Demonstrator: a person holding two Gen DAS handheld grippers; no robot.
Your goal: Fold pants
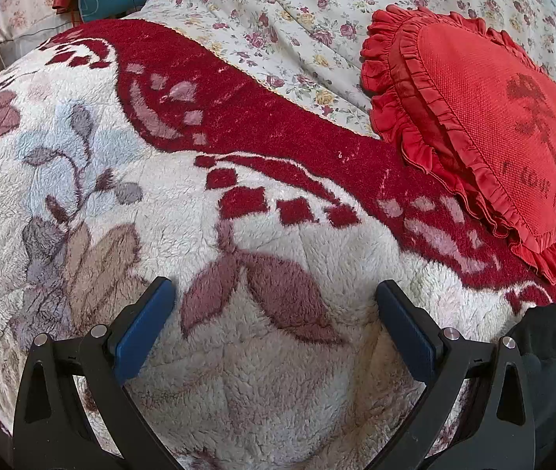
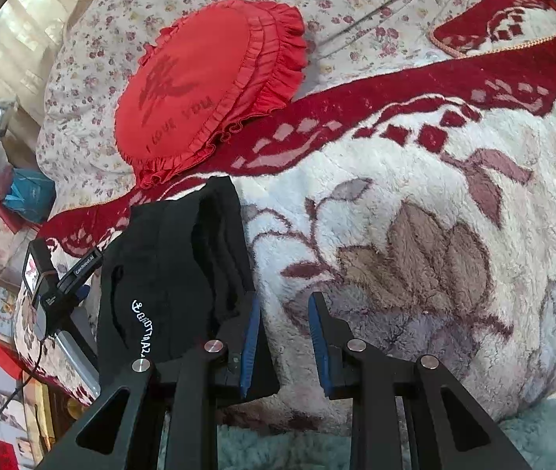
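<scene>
While angled down, both grippers (image 1: pixel 274 293) (image 2: pixel 283 309) hover (jaws parted).

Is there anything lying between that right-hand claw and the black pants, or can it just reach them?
Nothing visible stands between them. The black pants lie bunched on the fleece blanket, right beside the right gripper, against its left finger. Its jaws stand slightly apart over bare blanket. The red cushion lies farther off.

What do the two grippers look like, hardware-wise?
Both match: the left gripper and right gripper have black plastic finger arms with triangular cut-outs, silver pivot pins and flat blue pads. No hands, sleeves or cables show on either.
</scene>
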